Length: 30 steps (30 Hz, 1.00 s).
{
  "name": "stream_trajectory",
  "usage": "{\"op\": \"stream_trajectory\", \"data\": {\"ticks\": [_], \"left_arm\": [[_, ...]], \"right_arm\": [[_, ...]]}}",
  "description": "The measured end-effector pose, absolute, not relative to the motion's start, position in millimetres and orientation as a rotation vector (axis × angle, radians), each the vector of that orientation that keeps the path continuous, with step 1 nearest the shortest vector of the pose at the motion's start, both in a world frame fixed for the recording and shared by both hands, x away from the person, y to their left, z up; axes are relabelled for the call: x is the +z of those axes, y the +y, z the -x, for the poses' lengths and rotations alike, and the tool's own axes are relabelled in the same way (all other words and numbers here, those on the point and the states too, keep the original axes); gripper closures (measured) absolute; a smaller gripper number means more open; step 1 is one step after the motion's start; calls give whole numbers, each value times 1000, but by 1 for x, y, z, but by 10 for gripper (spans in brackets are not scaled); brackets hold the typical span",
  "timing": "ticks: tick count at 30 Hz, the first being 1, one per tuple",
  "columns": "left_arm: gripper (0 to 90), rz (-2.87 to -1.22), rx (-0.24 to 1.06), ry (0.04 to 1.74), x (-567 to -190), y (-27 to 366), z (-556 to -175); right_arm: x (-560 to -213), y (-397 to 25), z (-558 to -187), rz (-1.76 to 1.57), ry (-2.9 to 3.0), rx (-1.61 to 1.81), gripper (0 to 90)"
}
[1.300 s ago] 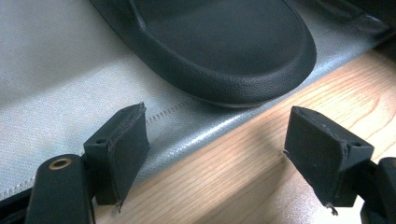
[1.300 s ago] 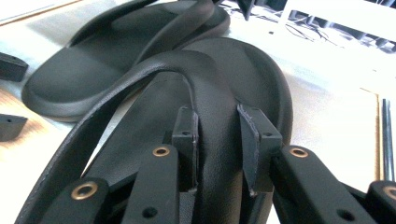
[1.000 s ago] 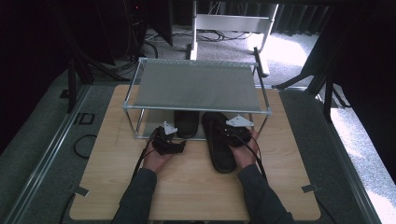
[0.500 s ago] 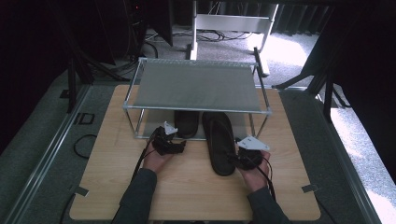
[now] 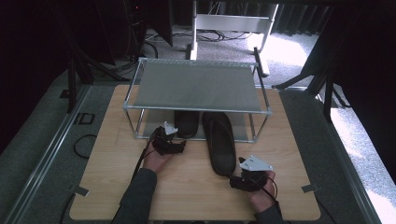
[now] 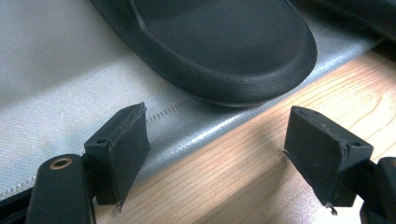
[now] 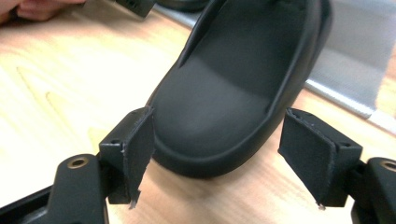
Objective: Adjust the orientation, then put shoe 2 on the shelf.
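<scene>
The right tool (image 5: 242, 176) has drawn back off the right slipper (image 5: 220, 140), jaws apart at its heel, leaving it half under the rack (image 5: 198, 85) on the tabletop (image 5: 107, 186), while the open left tool (image 5: 175, 145) faces the tucked-in left slipper (image 5: 187, 123), likely to align the pair.

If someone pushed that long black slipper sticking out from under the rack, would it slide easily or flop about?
The long black slipper looks moulded with a thick rim, so it would probably keep its shape. It lies flat on the wooden table, so likely slides, not rolls. Its matte, pebbled skin may give the open right hand-held gripper decent grip.
</scene>
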State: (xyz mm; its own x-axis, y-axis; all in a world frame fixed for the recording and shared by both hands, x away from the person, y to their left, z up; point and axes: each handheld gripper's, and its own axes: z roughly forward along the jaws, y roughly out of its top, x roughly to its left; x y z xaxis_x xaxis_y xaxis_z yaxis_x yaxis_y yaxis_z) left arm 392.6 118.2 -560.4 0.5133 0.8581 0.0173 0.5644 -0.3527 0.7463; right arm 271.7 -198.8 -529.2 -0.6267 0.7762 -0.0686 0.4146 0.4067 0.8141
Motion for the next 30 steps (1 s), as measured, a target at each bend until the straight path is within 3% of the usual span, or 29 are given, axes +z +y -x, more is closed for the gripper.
{"op": "stream_trajectory", "data": {"ticks": [8,30], "left_arm": [[224,-2059,540,1157,-560,118,-393],[224,-2062,544,1157,-560,118,-392]], "right_arm": [[-541,-191,-272,-1015,2320,1050,199],[-555,-187,-284,-1033,2337,1017,224]]}}
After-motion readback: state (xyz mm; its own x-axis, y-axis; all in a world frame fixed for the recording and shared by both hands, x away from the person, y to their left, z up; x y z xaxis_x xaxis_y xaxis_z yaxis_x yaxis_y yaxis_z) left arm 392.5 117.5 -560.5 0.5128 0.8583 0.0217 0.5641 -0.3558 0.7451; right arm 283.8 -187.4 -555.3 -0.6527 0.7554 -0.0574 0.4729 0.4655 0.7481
